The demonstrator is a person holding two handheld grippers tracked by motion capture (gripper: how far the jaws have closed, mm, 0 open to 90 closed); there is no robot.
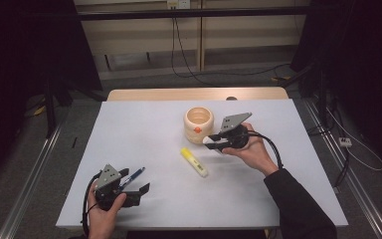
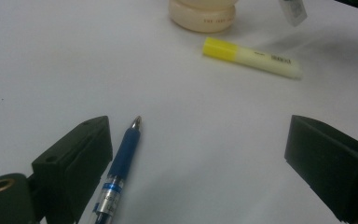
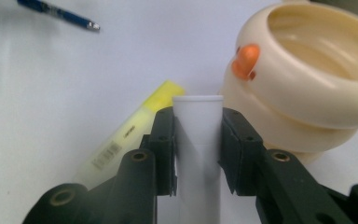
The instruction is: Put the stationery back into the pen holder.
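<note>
- The left gripper (image 1: 135, 185) rests near the front left of the white table (image 1: 144, 124), jaws wide apart with nothing between them.
- A blue pen (image 2: 121, 161) lies flat on the table just inside the left jaw in the left gripper view, running alongside it, metal tip pointing away; whether it touches the jaw I cannot tell.
- The pen has a matte blue grip, a clear barrel and a silvery tip.
- Toward the middle lies a yellow marker (image 1: 194, 162), flat and at a slant, well apart from the left gripper and near the right one, with bare table between it and the pen.
- The marker is a pale yellow stick with a brighter yellow cap and a small printed label.
- Behind the marker stands a cream cup (image 1: 198, 124), round and ribbed, of smooth glossy plastic, with an orange knob on its side and an open top.
- The right gripper (image 1: 211, 142) is clamped on a white tube (image 3: 198, 140), both black pads pressing its sides.
- The tube is smooth, plain and round with a flat end, sticking out past the pads, above the table.
- Its end is just beside the cup's lower wall, with the marker's cap close on the other side.
</note>
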